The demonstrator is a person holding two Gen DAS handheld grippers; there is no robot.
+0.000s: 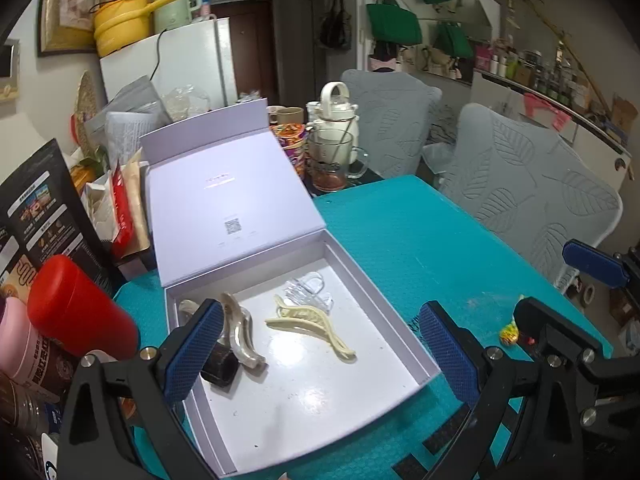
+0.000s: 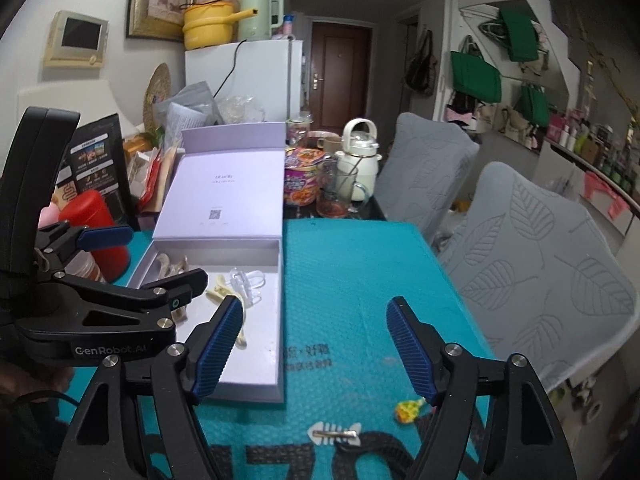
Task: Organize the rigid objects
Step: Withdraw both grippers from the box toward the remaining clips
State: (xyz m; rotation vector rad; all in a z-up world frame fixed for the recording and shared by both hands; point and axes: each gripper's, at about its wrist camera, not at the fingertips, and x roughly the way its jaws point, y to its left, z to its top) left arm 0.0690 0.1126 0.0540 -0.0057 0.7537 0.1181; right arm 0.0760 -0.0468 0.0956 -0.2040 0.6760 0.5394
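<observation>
Teal matting (image 2: 352, 280) is covering the table, and the lavender box (image 1: 404, 332) is sitting open on it with its lid (image 1: 224, 200) tipped back. Four hair clips are already lying inside: a clear clip (image 1: 308, 290), a cream clip (image 1: 312, 322), a grey clip (image 1: 242, 334) and a dark clip (image 1: 220, 370). Two pieces are still waiting outside on the matting: a fishbone barrette (image 2: 334, 434) and a small yellow clip (image 2: 408, 410), both near the right gripper (image 2: 312, 348).

Several things could be going wrong from here. The barrette is lying flat, so fingers closing too high would be skating over it, and closing too low would be snagging the soft matting. The yellow clip is small and could be squirting sideways out of a pinch, possibly off the near table edge. The two grippers are crowding each other beside the box, so a careless swing could be knocking the box or the red tumbler (image 1: 76, 312) at its left.

The left gripper (image 1: 320, 348) is hanging over the box, tilted downward, its jaws spread wide with nothing between them. The right gripper is angling down over the matting beside the box, jaws also parted and empty.
</observation>
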